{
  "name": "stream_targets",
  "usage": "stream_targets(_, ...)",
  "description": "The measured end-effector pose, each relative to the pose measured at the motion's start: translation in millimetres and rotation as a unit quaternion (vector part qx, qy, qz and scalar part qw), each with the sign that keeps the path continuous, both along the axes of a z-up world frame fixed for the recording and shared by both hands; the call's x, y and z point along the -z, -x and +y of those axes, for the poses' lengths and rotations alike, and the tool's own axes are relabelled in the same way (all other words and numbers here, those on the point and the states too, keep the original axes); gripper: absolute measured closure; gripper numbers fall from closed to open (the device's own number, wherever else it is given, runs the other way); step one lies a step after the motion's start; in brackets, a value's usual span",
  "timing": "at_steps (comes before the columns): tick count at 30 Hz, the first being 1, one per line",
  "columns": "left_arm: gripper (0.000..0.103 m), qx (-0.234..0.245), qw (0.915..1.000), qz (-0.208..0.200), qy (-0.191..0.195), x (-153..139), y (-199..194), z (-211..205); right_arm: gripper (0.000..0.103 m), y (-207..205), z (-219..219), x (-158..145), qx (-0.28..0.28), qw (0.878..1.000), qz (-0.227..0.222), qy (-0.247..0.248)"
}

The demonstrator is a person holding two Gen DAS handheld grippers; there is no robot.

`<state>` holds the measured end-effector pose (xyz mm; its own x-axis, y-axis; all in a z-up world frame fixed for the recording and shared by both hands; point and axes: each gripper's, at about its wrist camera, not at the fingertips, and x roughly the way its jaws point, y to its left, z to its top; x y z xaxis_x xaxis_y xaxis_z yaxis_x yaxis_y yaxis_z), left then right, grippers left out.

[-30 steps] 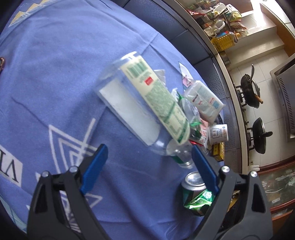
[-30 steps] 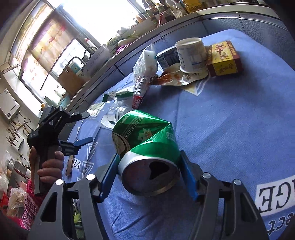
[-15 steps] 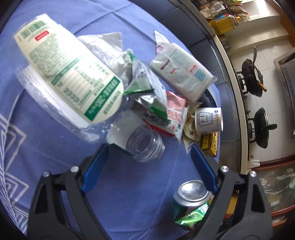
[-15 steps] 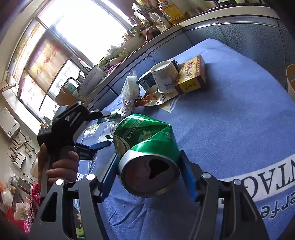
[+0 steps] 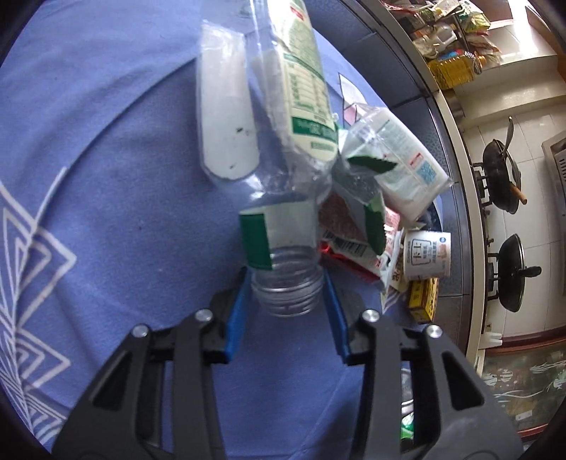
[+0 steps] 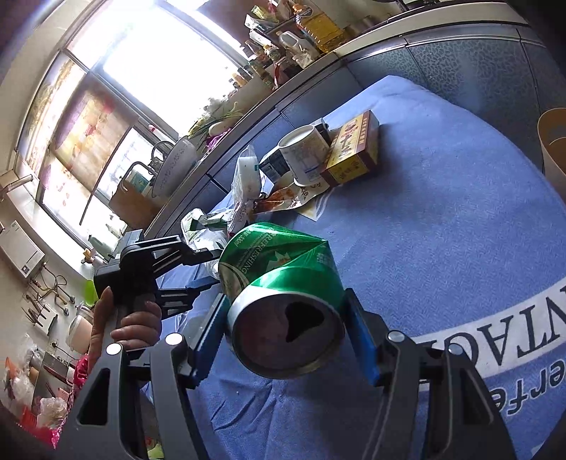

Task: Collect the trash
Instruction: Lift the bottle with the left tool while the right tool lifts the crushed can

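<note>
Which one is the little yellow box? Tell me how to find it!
Look at the blue tablecloth, then at the trash heap along its far edge. At the heap's end stands a white paper cup; the yellow box lies touching it. It is the only hard, square-cornered thing there, yellow with a dark red side.

Tablecloth (image 5: 106, 184): blue, white line pattern at the frame's left; white lettering at lower right of the right wrist view.
Woks (image 5: 502, 170): two dark pans on a stove, right edge of the left wrist view.
Window (image 6: 116, 99): bright, upper left.
Oil bottle (image 6: 320, 26): yellow, top centre, on a crowded counter.
</note>
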<state>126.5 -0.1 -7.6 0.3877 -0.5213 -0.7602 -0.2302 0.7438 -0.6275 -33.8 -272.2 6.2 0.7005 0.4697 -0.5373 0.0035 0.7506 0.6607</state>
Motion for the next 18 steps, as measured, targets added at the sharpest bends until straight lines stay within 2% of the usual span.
stream_targets(5, 0.063, 0.018, 0.9996, -0.009, -0.017, -1.2, 20.1, 12.1, 0.038, -3.3, 8.4, 2.7, -0.008, 1.000, 0.007, 0.005)
stream_targets(10, 0.063, 0.043, 0.9958, -0.021, -0.079, -4.9, 47.5, 29.4, 0.038, -6.6, 22.8, 5.5, -0.024, 1.000, 0.013, 0.014)
stream_targets(16, 0.063, 0.053, 0.9892, -0.024, -0.134, -7.3, 64.3, 45.3, 0.038, -12.6, 39.4, 15.7, -0.040, 0.999, 0.031, 0.014)
stream_targets(17, 0.062, 0.054, 0.9884, -0.026, -0.139, -8.5, 64.3, 46.7, 0.038, -13.4, 42.0, 17.2, -0.041, 0.998, 0.034, 0.014)
stream_targets(18, 0.057, 0.054, 0.9880, -0.026, -0.142, -9.9, 63.9, 48.2, 0.038, -14.1, 44.4, 18.8, -0.042, 0.998, 0.038, 0.016)
